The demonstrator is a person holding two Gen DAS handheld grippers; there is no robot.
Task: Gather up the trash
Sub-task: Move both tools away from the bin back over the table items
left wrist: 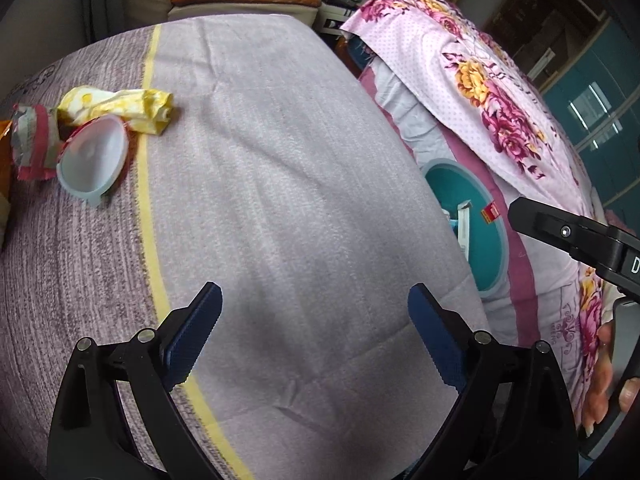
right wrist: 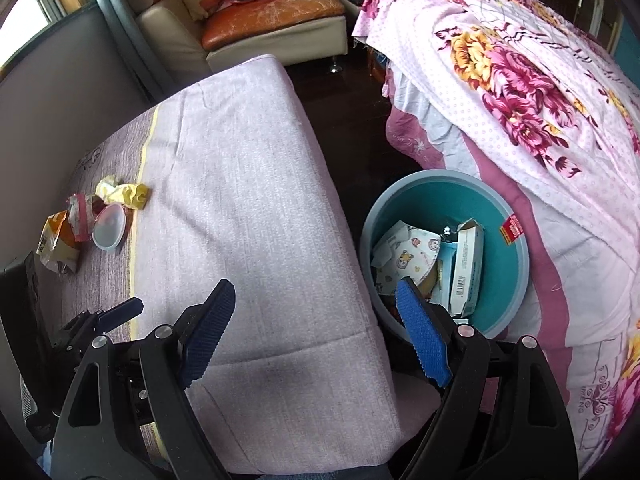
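Lilac cloth-covered table (right wrist: 256, 184), bearing at far left a trash cluster: crumpled yellow wrapper (left wrist: 120, 108), clear round plastic lid (left wrist: 93, 159), red-and-grey wrapper (left wrist: 33, 140), orange carton scrap (right wrist: 56, 240). Right of table, teal round plastic bin (right wrist: 508, 280) holding boxes and paper. Left gripper (left wrist: 316, 336) spread wide, empty, over bare cloth; right gripper (right wrist: 316, 328) likewise spread, empty, straddling table edge beside bin.

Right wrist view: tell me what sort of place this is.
Probably a lived-in room at home: a worn sofa at the back, floral bedding draped at the right, and a teal waste bin on the dark floor.
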